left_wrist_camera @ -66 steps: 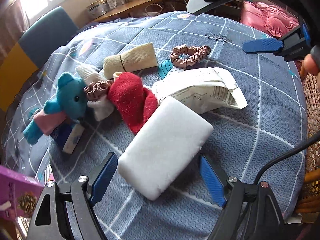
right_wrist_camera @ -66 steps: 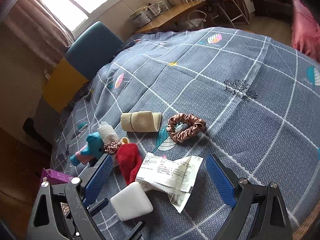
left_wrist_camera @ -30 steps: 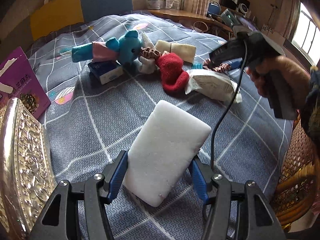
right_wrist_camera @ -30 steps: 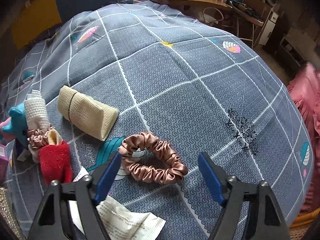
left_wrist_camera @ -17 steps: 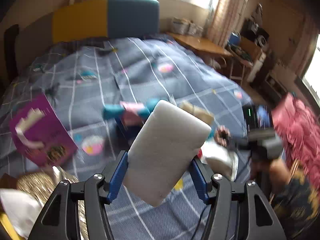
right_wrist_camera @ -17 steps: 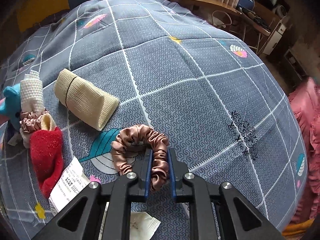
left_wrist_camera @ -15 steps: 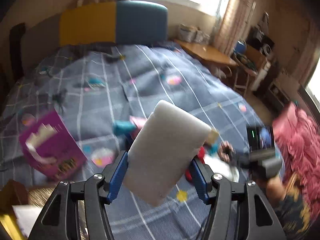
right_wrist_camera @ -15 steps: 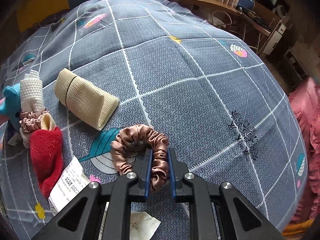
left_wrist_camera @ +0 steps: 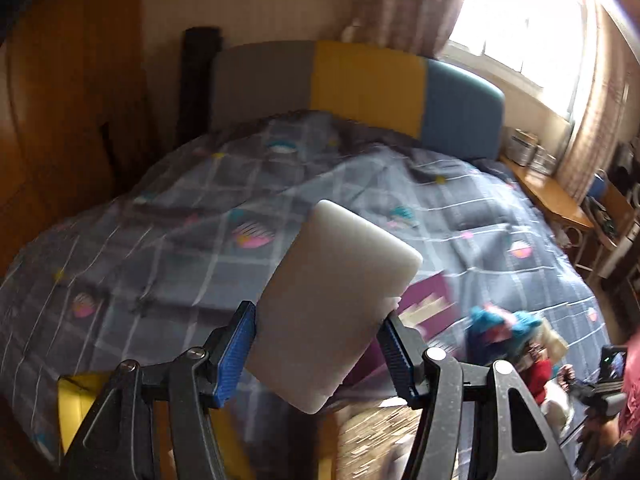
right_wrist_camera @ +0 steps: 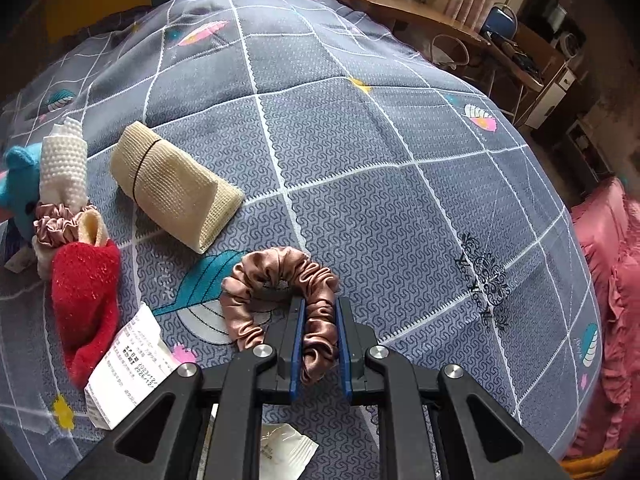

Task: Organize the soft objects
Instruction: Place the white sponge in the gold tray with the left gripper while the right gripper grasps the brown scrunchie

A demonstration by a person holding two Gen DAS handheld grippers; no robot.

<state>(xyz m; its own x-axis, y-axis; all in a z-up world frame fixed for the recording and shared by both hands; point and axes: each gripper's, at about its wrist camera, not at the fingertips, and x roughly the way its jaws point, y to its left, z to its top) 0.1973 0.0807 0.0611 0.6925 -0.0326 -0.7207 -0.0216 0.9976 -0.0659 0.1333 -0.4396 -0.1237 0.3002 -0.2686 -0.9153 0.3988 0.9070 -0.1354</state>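
My left gripper (left_wrist_camera: pixel 316 316) is shut on a white foam sponge (left_wrist_camera: pixel 336 304) and holds it high above the bed. My right gripper (right_wrist_camera: pixel 318 312) is shut on a brown satin scrunchie (right_wrist_camera: pixel 276 276) that rests on the grey checked quilt (right_wrist_camera: pixel 360 160). A beige rolled cloth (right_wrist_camera: pixel 172 184), a red sock (right_wrist_camera: pixel 84 292), a white knit roll (right_wrist_camera: pixel 64 160), a second scrunchie (right_wrist_camera: pixel 56 224) and a blue plush toy (right_wrist_camera: pixel 16 184) lie to the left. The plush toy also shows in the left wrist view (left_wrist_camera: pixel 504 328).
A white paper packet (right_wrist_camera: pixel 128 364) lies by the red sock. A purple box (left_wrist_camera: pixel 424 304) sits on the bed, and a gold patterned box (left_wrist_camera: pixel 384 436) and a yellow edge (left_wrist_camera: pixel 72 400) lie below my left gripper. A headboard (left_wrist_camera: pixel 360 84) stands at the far end. A wooden desk (right_wrist_camera: pixel 440 20) stands beyond the bed.
My left gripper has swung up and left with the sponge, now facing the headboard. My right gripper stays shut on the scrunchie, unmoved over the last half second.
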